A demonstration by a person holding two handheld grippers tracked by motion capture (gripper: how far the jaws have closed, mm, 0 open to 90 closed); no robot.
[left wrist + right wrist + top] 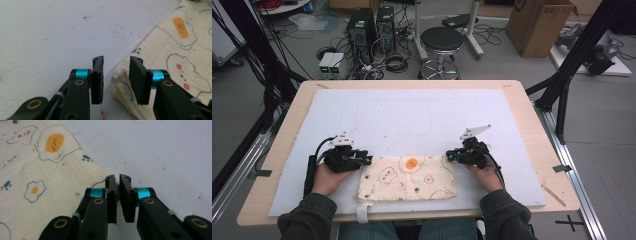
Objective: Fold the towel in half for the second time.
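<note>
The left gripper (116, 80) has its jaws apart, with a bunched corner of the cloth (160, 62) lying in the gap against the right-hand pad, not pinched. The right gripper (117, 197) has its jaws drawn together to a narrow slit at the cloth's (42, 177) other upper corner; whether the edge of the fabric is caught between the pads cannot be told. In the high view, the left gripper (364, 160) and right gripper (450, 155) sit at the two far corners of the cloth (409, 177), which lies folded and flat near the front edge of a white mat (412, 120) covering the wooden table (539, 130). The cloth is cream, printed with fried eggs and paw marks.
</note>
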